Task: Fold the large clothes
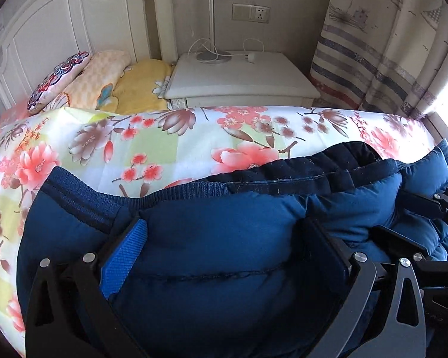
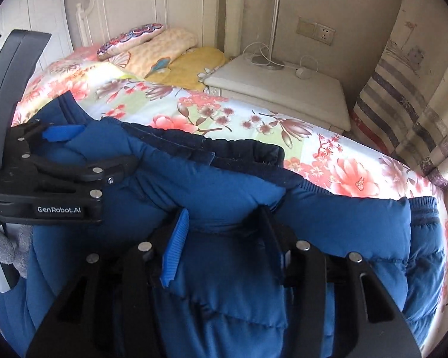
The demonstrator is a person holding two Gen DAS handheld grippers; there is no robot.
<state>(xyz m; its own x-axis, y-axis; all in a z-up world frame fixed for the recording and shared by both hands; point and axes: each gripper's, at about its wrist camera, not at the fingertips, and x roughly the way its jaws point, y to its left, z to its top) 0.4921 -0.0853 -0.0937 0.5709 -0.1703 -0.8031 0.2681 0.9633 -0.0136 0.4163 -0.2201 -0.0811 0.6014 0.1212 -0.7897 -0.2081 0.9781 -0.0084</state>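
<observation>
Jacket [image 1: 218, 238], blue padded, bunched on the floral bedspread [image 1: 164, 137].
My left gripper [image 1: 224, 229] stands wide apart astride it; my right gripper [image 2: 224, 217] pinches a puffy fold.

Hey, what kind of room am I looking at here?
Most likely a bedroom: a bed with a floral sheet and white headboard, pillows stacked at its head, and a white nightstand beside it carrying a lamp base.
</observation>
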